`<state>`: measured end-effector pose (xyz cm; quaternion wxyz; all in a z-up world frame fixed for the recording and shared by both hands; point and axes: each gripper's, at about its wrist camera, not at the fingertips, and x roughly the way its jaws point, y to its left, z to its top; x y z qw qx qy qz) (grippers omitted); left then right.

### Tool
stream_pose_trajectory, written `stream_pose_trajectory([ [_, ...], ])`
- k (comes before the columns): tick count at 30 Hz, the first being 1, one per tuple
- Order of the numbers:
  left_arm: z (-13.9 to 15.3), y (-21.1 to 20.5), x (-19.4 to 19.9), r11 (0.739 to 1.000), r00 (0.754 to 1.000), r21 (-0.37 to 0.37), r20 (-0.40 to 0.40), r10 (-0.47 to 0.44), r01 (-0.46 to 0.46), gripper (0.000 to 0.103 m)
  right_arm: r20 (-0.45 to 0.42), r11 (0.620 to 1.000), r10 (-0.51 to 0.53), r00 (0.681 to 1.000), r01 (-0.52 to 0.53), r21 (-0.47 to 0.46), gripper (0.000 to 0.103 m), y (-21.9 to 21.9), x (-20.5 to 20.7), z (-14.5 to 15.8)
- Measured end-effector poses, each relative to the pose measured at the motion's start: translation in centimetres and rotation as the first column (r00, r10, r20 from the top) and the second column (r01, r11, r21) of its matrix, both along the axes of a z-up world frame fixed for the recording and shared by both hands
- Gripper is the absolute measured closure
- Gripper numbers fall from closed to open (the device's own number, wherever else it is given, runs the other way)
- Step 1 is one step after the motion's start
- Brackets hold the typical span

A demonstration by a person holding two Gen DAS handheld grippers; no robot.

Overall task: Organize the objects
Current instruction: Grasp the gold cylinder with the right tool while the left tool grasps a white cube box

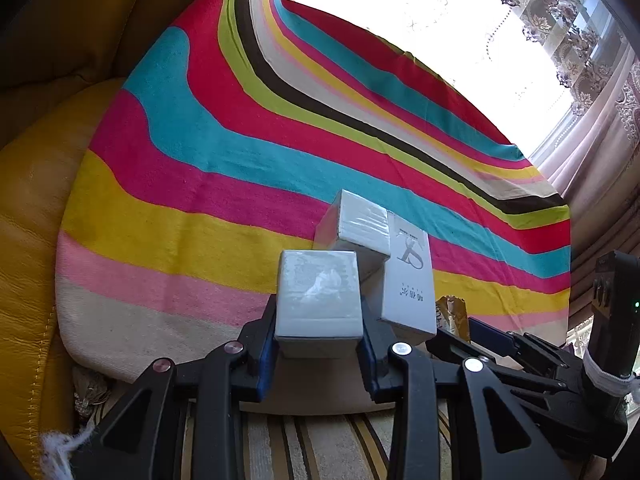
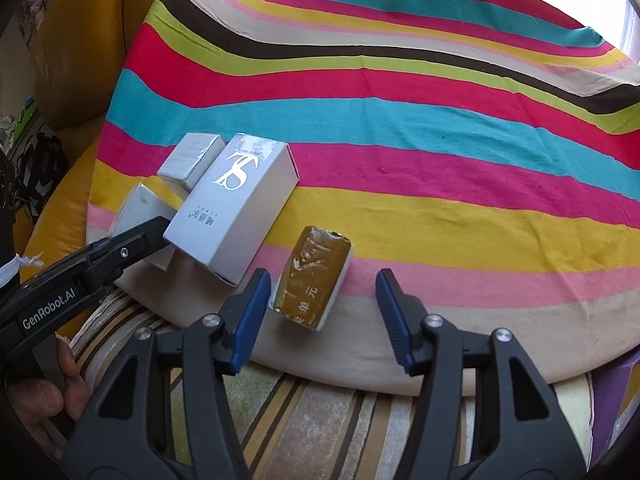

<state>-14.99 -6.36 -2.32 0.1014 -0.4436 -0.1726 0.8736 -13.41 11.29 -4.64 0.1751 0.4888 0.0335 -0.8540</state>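
My left gripper [image 1: 320, 330] is shut on a small white box [image 1: 318, 294] wrapped in clear film, held just above the near edge of the striped cloth [image 1: 192, 168]. Behind it lie a second small white box [image 1: 362, 224] and a taller white box with a silver logo [image 1: 408, 276]. In the right wrist view my right gripper [image 2: 322, 282] stands open. A gold-brown pack [image 2: 314, 276] lies on the cloth between its blue fingertips, nearer the left one. The logo box [image 2: 236, 204] lies left of the pack.
The cloth covers a seat of a yellow leather sofa [image 1: 32, 208]. A striped cushion [image 2: 320, 420] lies under my grippers. A hand [image 2: 40, 392] holds the left tool. A bright window and patterned curtains [image 1: 580, 60] are at the back right.
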Motion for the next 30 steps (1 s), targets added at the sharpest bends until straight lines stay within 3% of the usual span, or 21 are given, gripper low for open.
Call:
stream_pose_trajectory([
  [2, 0.0, -0.1, 0.0, 1.0, 1.0, 0.004, -0.003, 0.002, -0.002, 0.068, -0.021, 1.0, 0.007, 1.0, -0.007, 0.015, 0.061, -0.3, 0.0, -0.1],
  [5, 0.1, -0.1, 0.2, 1.0, 1.0, 0.008, -0.013, 0.005, -0.005, 0.068, -0.028, 1.0, 0.011, 1.0, -0.011, 0.017, 0.07, -0.2, 0.2, 0.0],
  [12, 0.9, 0.0, 1.1, 1.0, 0.998, 0.015, -0.068, 0.006, -0.005, 0.068, -0.046, 1.0, 0.009, 0.999, -0.009, 0.015, 0.071, 0.3, 1.2, 0.3],
  [18, 3.1, 0.6, 3.1, 1.0, 0.985, -0.006, -0.173, -0.005, 0.004, 0.068, -0.083, 1.0, -0.019, 0.996, 0.021, 0.021, 0.071, 1.6, 2.8, 1.3],
  [22, 4.8, 2.0, 4.4, 0.998, 0.967, -0.006, -0.248, -0.054, 0.055, 0.068, -0.098, 0.998, -0.051, 0.994, 0.053, 0.023, 0.071, 3.1, 3.8, 2.0],
  [30, 5.7, 6.1, 4.8, 0.981, 0.952, 0.047, -0.255, -0.171, 0.189, 0.068, -0.121, 0.989, -0.146, 0.982, 0.149, 0.019, 0.071, 7.6, 5.8, 3.3],
])
